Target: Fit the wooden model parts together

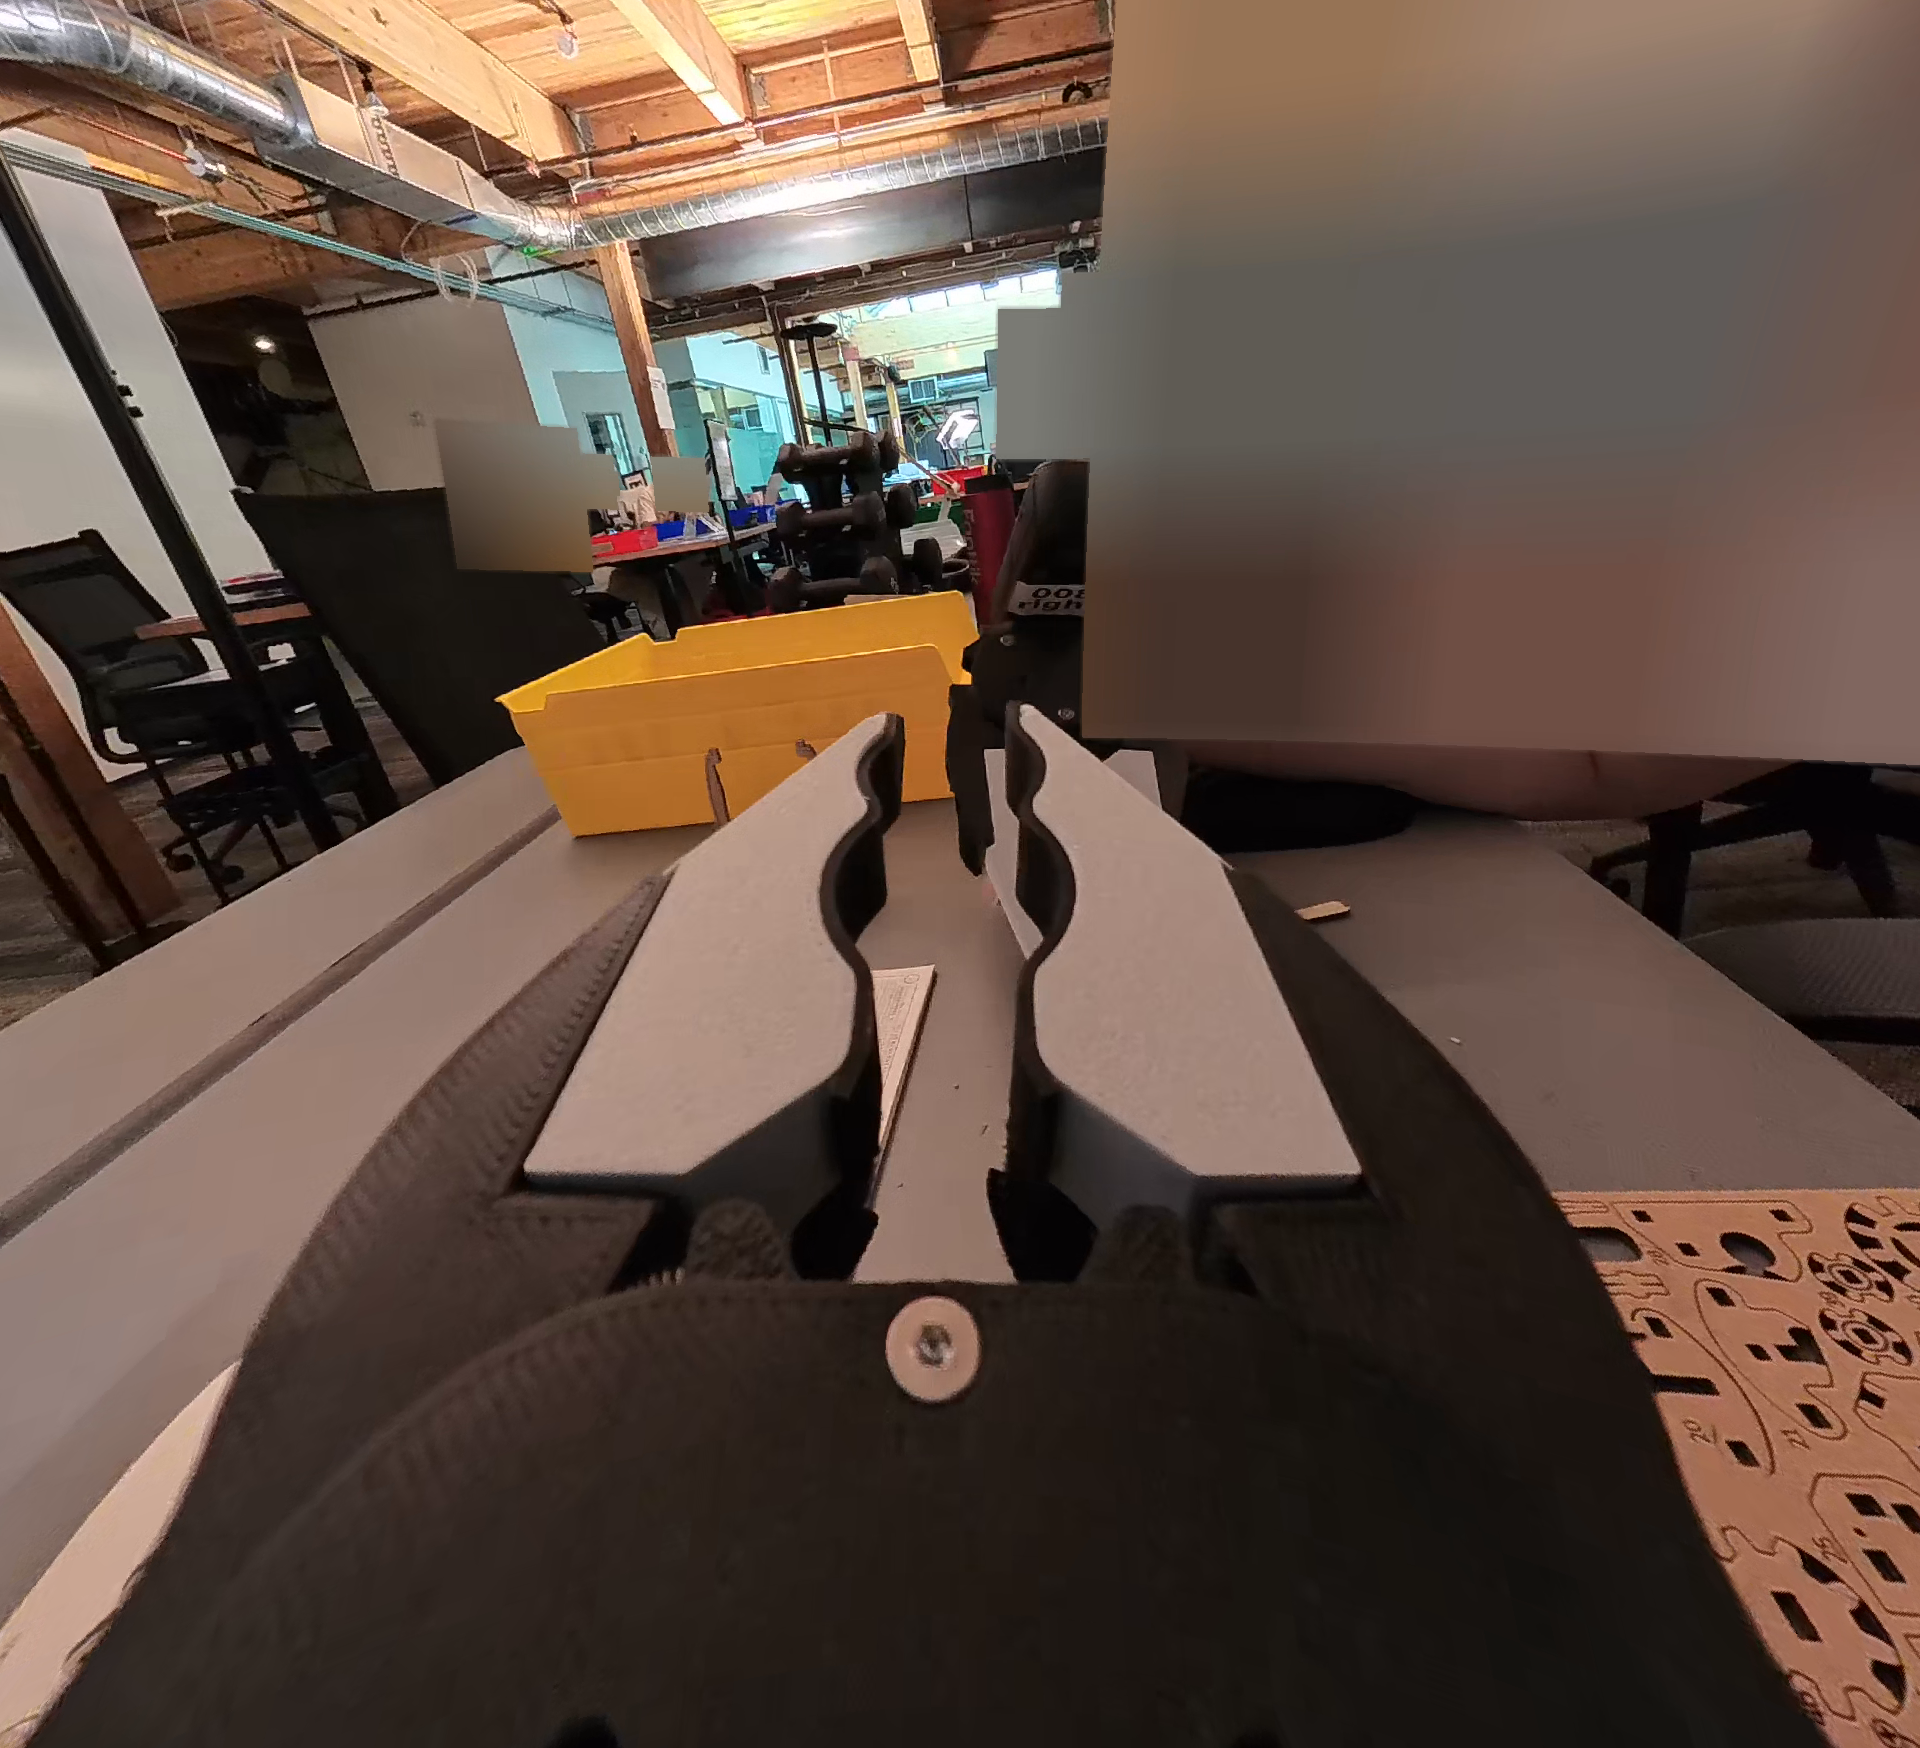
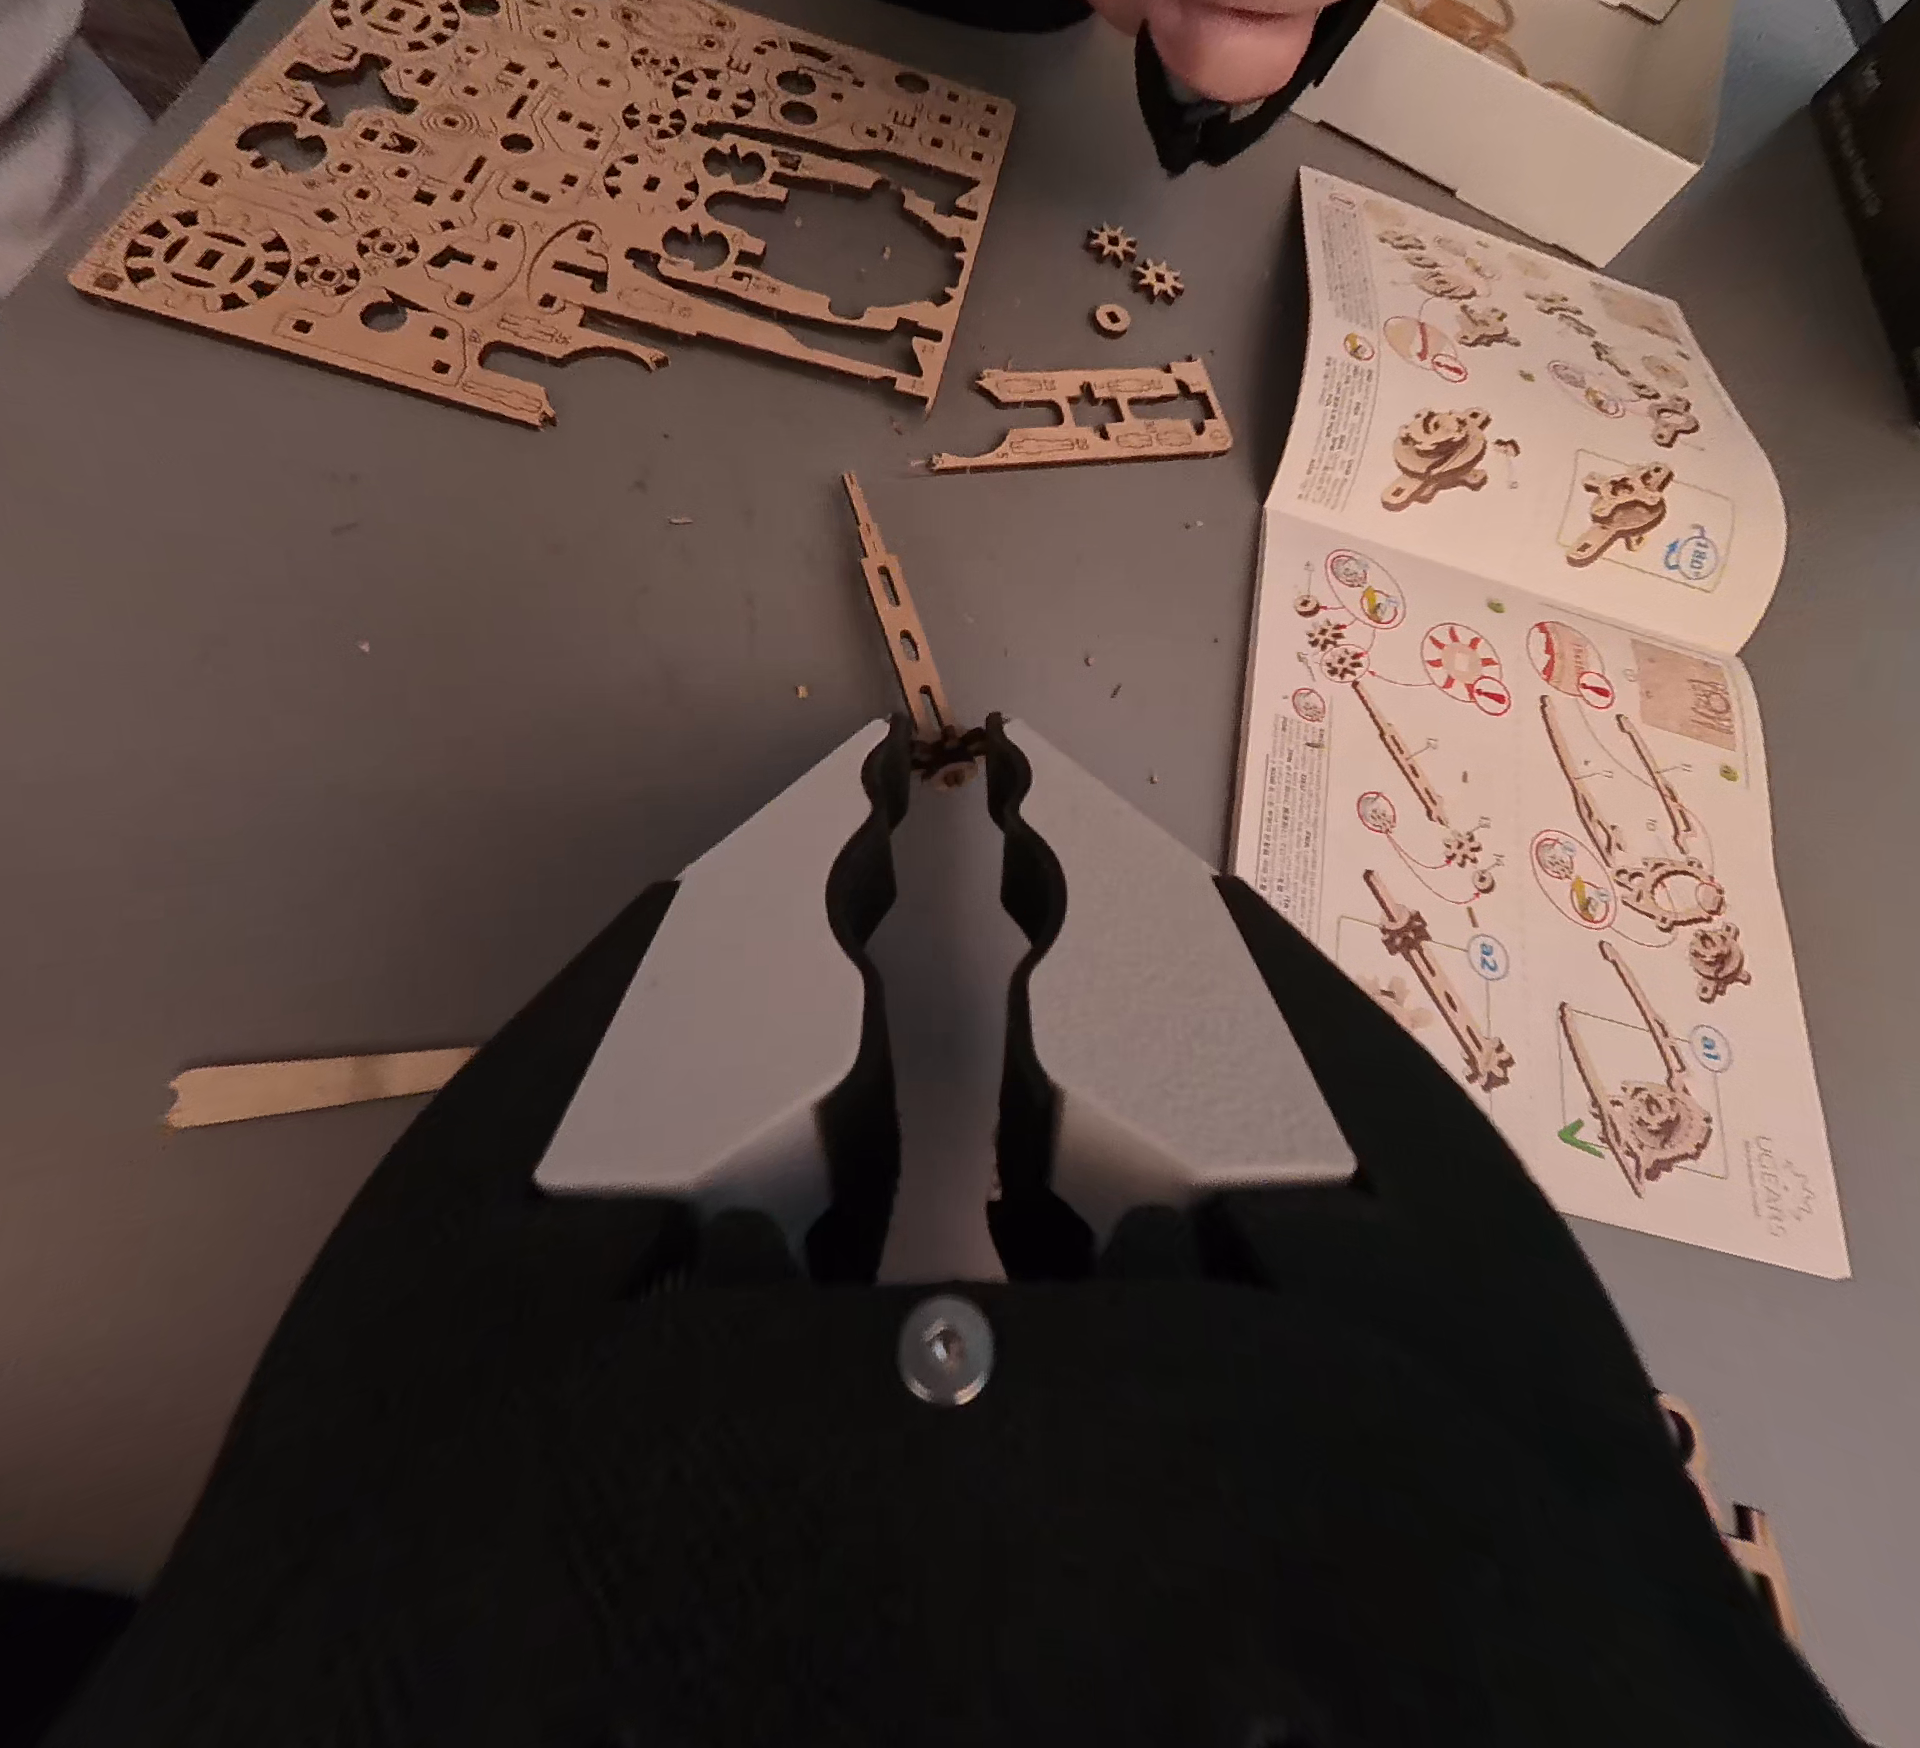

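In the right wrist view my right gripper (image 2: 943, 748) is shut on a small wooden gear (image 2: 948, 756) at the near end of a thin slotted wooden strip (image 2: 894, 607). The strip points away over the grey table (image 2: 468, 711). A laser-cut wooden parts sheet (image 2: 520, 171) lies far left; it also shows in the left wrist view (image 1: 1766, 1438). Two loose small gears (image 2: 1112, 244) and a small ring (image 2: 1112, 316) lie beyond the strip. My left gripper (image 1: 956, 727) is narrowly open with nothing between its fingers; a hand holds it at the far side of the table (image 2: 1205, 129).
An open instruction booklet (image 2: 1507, 711) lies to the right. A white box (image 2: 1558, 88) stands at the far right, a black box (image 2: 1870, 140) at the edge. A broken-off sheet fragment (image 2: 1091, 420) and a flat wood stick (image 2: 312, 1085) lie on the table. A yellow bin (image 1: 748, 711) stands ahead of the left gripper. One gripper's finger ends stand about 15 centimeters off the other's.
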`<state>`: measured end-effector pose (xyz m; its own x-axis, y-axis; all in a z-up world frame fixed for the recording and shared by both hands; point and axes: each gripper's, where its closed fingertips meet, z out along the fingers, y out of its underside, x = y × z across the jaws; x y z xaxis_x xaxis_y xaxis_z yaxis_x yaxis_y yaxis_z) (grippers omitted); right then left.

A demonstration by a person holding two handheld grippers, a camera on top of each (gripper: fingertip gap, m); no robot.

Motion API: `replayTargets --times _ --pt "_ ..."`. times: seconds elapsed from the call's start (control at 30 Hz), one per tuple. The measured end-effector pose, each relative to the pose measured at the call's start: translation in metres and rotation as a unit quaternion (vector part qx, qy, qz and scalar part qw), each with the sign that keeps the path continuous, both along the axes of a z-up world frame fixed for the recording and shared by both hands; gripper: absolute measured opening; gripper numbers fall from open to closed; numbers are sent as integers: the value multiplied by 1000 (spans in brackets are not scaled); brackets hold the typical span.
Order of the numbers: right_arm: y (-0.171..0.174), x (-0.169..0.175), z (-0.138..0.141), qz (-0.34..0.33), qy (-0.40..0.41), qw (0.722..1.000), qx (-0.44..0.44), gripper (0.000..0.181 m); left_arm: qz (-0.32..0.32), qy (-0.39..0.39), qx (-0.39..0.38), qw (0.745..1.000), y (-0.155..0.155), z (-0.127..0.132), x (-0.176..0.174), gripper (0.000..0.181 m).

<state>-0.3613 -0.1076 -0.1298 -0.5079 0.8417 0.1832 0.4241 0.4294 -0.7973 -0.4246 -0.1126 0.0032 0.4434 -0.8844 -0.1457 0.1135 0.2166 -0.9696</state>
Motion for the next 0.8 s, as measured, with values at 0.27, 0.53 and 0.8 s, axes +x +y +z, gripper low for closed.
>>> replayTargets --times 0.27,0.53,0.8 --pt "1 1 -9 1 -17 1000 10 12 3 4 5 1000 0 -1 0 16" --pt "2 0 -9 3 -13 1000 15 12 4 1 -1 1000 2 -2 -2 16" --pt "2 0 -9 6 -11 1000 16 12 0 3 -3 1000 2 -3 0 15"
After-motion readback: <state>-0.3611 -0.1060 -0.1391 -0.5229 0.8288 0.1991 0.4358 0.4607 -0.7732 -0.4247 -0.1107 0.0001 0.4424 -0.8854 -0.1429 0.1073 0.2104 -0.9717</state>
